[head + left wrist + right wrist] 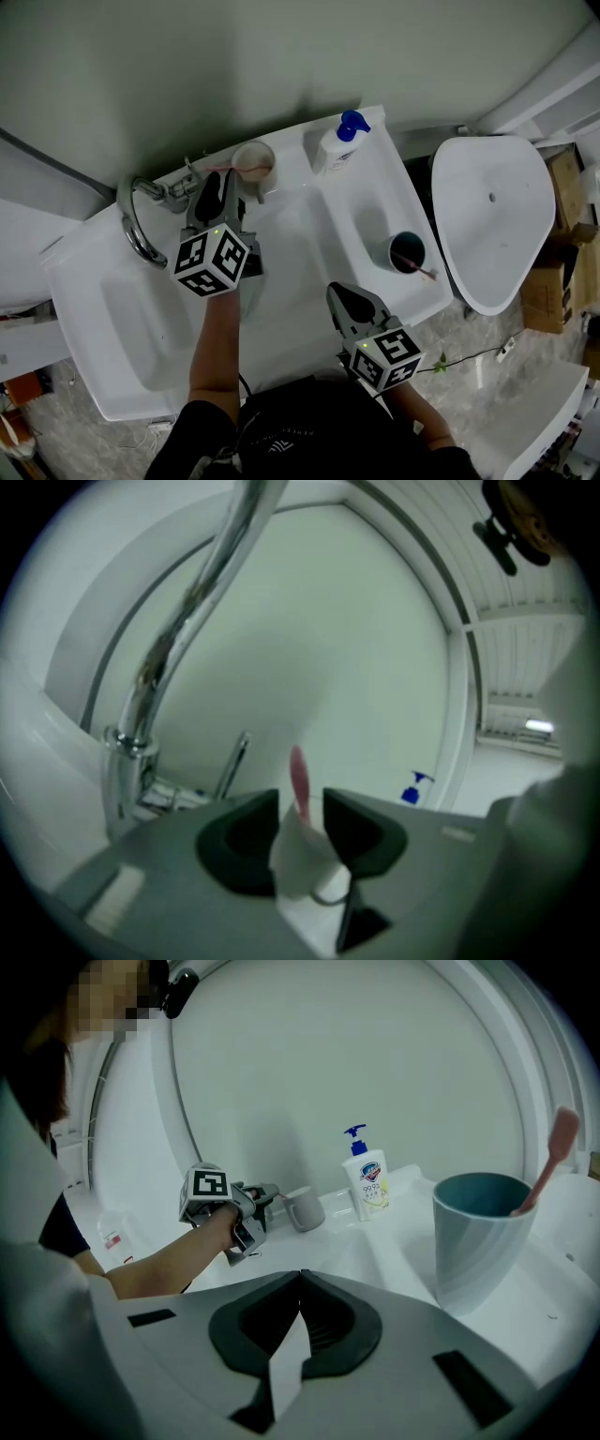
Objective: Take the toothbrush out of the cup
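Two cups on the counter (291,281), each holding a pink toothbrush. Left gripper (302,803): fingers apart, with the toothbrush (298,772) from the pale cup (253,159) in the gap, unpinched. That cup is upper centre in the head view, beside the tap (136,220). Right gripper (301,1279): fingers together, empty, teal cup (478,1232) to its right. Risk: closing off-centre shoves the brush or tips the unsteadied cup.
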A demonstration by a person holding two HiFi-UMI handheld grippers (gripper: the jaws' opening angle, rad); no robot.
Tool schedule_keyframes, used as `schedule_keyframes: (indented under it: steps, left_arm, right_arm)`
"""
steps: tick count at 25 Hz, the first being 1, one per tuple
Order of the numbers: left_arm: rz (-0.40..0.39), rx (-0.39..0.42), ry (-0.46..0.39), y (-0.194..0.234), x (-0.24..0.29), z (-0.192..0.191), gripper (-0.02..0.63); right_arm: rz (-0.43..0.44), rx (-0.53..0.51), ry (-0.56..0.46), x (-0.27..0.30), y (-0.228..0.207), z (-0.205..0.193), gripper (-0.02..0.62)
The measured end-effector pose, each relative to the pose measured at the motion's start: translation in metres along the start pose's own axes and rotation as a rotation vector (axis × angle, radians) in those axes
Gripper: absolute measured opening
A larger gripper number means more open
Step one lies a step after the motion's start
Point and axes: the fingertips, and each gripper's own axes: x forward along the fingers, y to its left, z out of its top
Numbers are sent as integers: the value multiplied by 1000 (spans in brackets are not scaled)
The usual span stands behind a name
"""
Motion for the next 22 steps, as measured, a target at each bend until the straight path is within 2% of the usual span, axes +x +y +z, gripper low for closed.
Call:
schedule_keyframes:
  steps: [8,12,17,22]
  left_arm:
    - [-9,-19,-50,3,9,11,130]
    - [-16,14,-43,0,11,9,60]
    - [-36,34,-49,-5,9,9,61]
    - [-46,62,-98,-9,0,23,63]
  right_arm:
    - [-48,4,-13,2,-15,1,2]
    - [-50,12,-10,2,-16,1,2]
    - [-52,13,-19,4,-20,3,2]
    - [-54,8,-38,-1,-20,4,2]
